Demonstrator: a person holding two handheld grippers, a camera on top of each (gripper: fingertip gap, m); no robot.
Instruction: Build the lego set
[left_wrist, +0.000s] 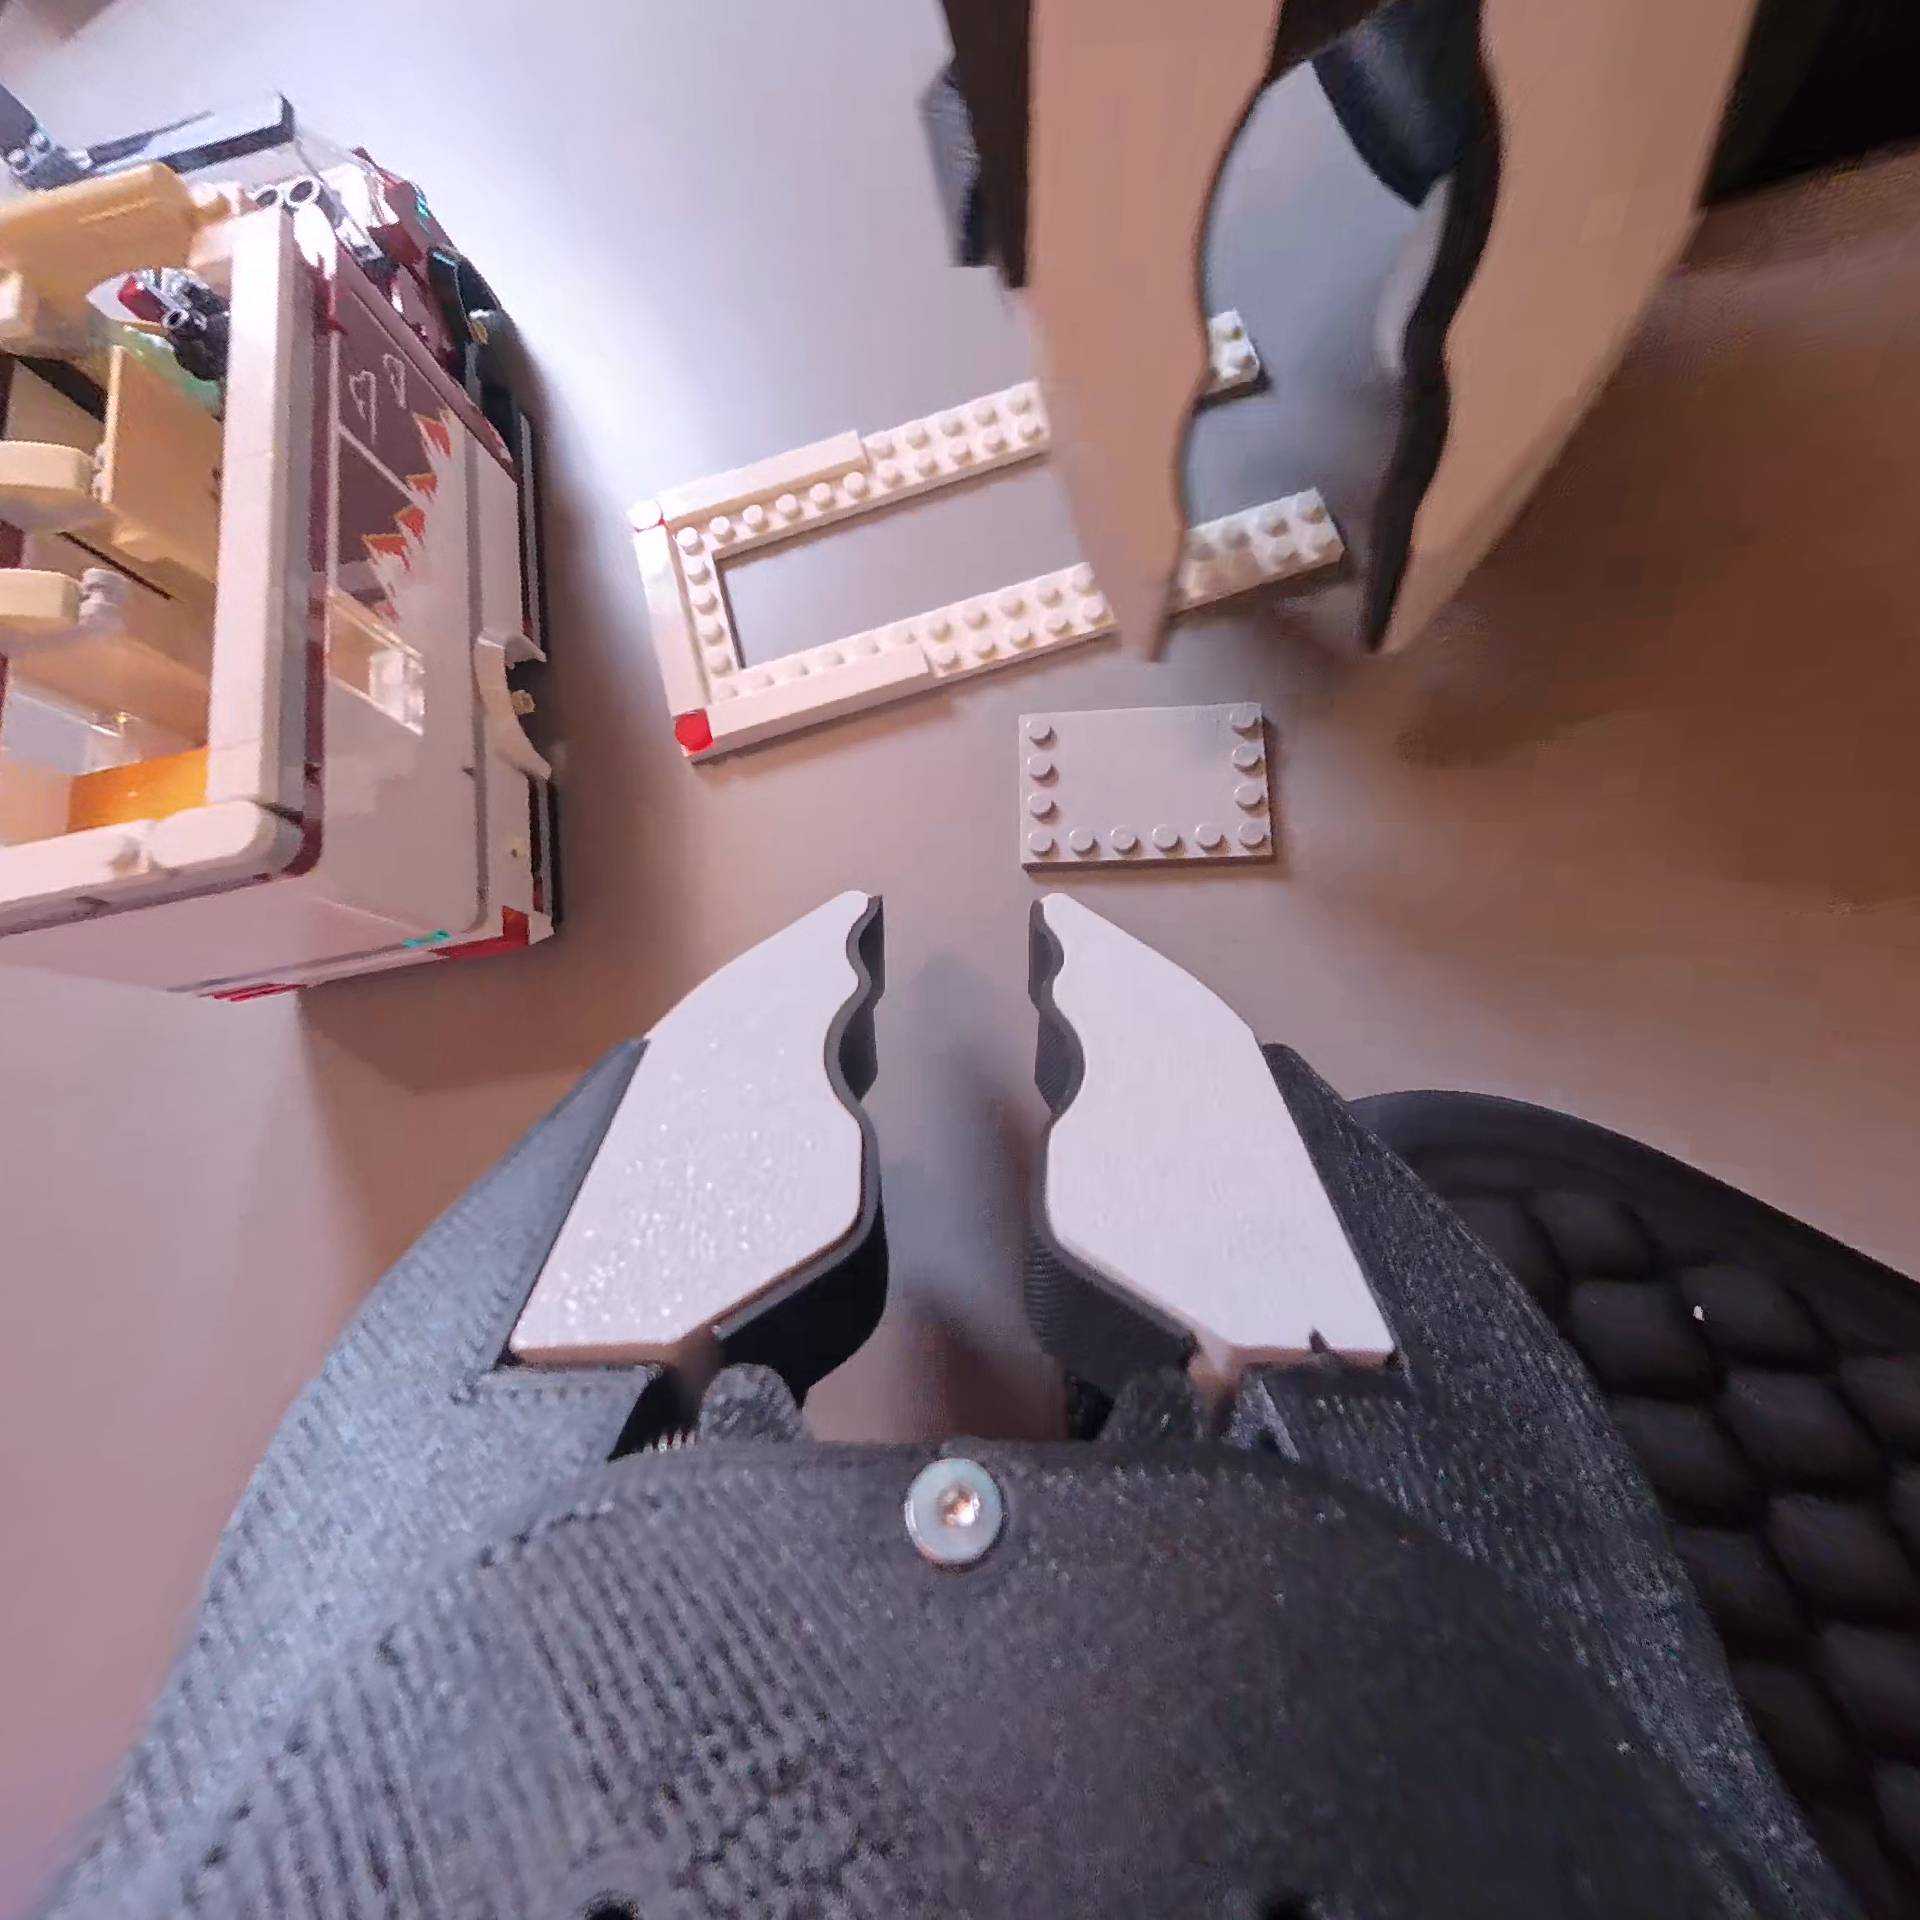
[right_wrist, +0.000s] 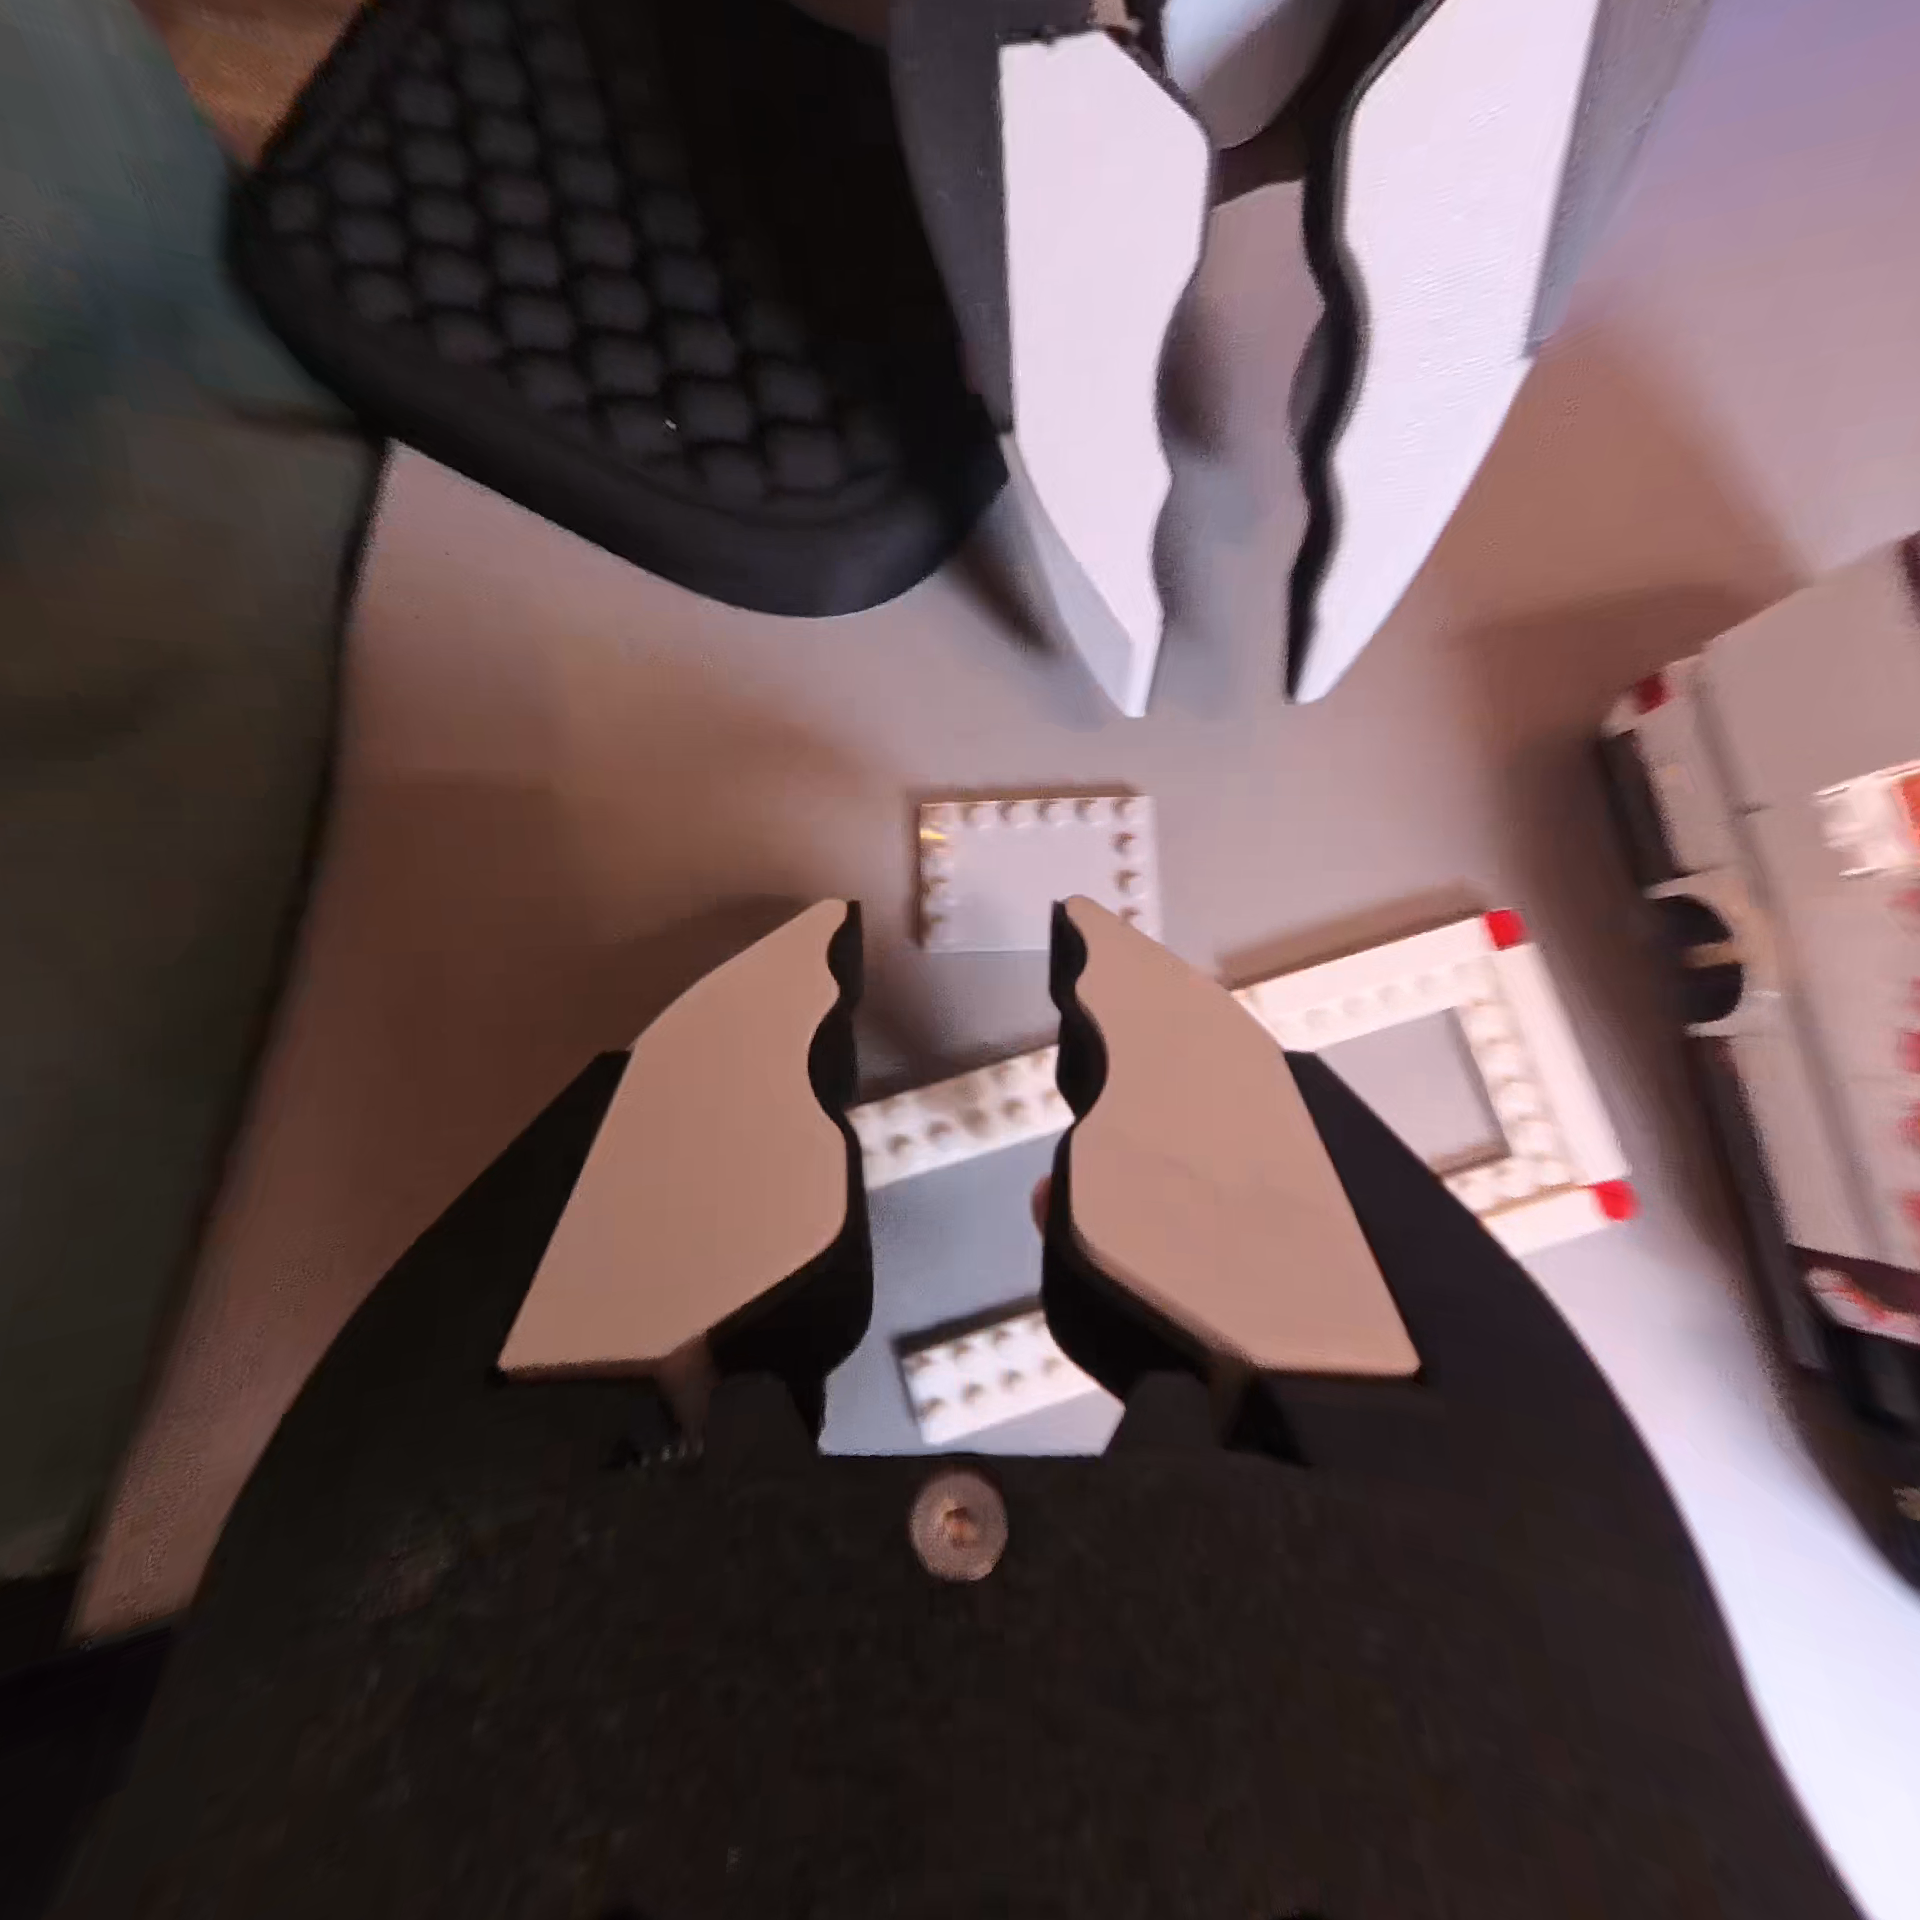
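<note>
Grey studded plate (left_wrist: 1146, 787) lies flat on the counter (left_wrist: 831, 260), just beyond the left hand-held gripper (left_wrist: 956, 920), whose jaws gape empty. Right hand-held gripper (right_wrist: 956, 925), also parted and empty, hovers over a white brick frame (left_wrist: 883, 582); a brick model (left_wrist: 312, 623) stands far left.

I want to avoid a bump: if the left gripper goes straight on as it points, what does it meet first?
Probably the grey plate just ahead of the open left gripper; depth is unclear.

Plate (left_wrist: 1148, 784) beside frame (left_wrist: 696, 603), brick model (left_wrist: 353, 623) left
</note>
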